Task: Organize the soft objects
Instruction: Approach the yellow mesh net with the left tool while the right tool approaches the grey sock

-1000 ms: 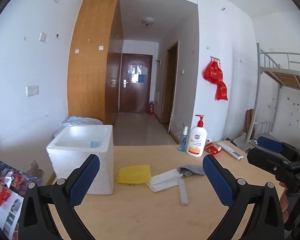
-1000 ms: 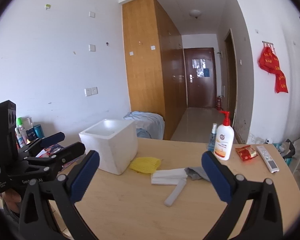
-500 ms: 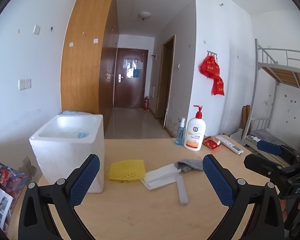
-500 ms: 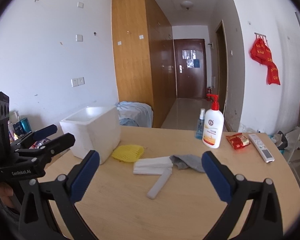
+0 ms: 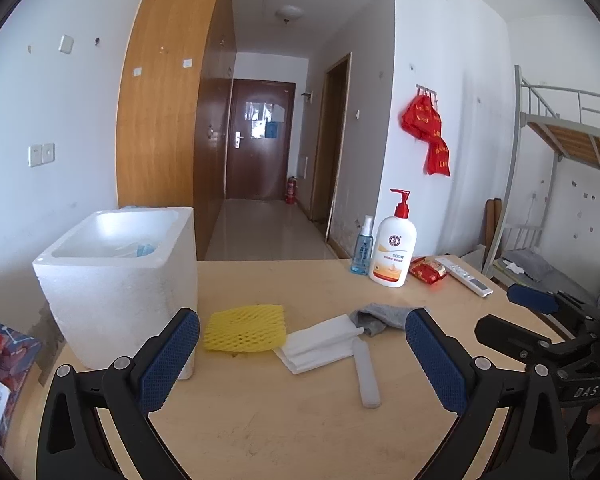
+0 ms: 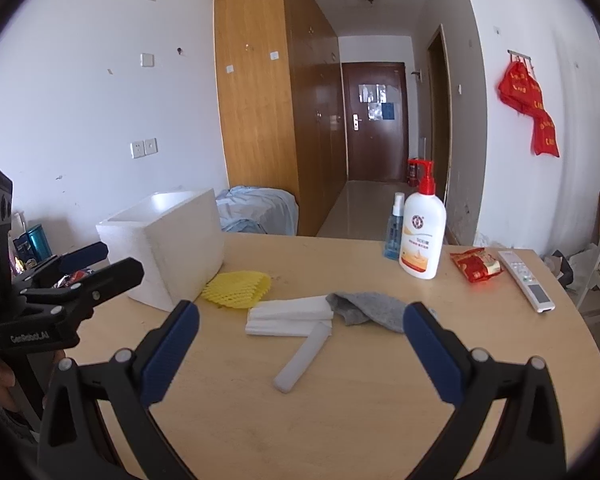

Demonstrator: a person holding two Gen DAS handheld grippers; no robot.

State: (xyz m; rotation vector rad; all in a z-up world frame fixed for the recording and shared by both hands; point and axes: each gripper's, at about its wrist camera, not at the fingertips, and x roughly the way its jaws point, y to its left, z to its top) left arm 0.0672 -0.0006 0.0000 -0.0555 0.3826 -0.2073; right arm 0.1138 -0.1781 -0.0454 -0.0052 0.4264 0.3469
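**Grippers wide open above the soft things**

Jaws of both tools stand wide apart and hold nothing. The left gripper (image 5: 302, 354) fills the bottom of its frame, and the right gripper (image 6: 300, 350) does the same in its own frame.

Just beyond the fingers, in the middle of each frame, the soft things lie close together on the table (image 5: 300, 432): a yellow foam net (image 5: 244, 328), folded white foam sheets (image 5: 320, 344) touching it, a white foam strip (image 5: 366, 372) and a crumpled grey cloth (image 5: 380, 318). At the left stands a white foam box (image 5: 120, 280), probably their place.

I judge all of them very light and easy to squash. The net is best pinched at its near edge, the cloth at a raised fold. The sheets may slide apart, so they need a grip across the whole stack.

Farther back are a lotion bottle (image 5: 393, 252) and a remote (image 5: 470, 280).
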